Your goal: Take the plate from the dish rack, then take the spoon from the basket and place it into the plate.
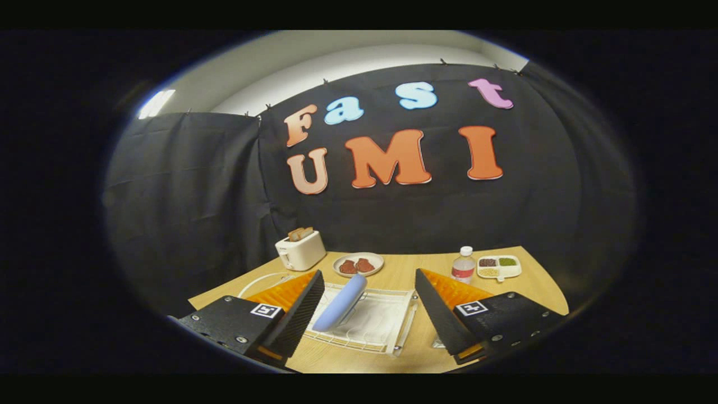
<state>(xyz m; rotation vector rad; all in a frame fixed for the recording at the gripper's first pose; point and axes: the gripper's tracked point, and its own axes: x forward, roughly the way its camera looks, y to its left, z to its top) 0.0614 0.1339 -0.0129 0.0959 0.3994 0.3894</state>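
A pale blue plate stands on edge, tilted, in a white wire dish rack on the wooden table. My gripper hangs above the rack, open, its two fingers spread wide on either side of the plate. The plate leans close to the left finger, and I cannot tell whether they touch. The right finger stands well apart from the plate. A white curved rim, perhaps the basket's, peeks out behind the left finger; I see no spoon.
Beyond the rack a white toaster with bread stands at the back left. A plate of brownish food sits in the middle, a water bottle and a divided white tray at the back right. The black cloth wall closes the table's far side.
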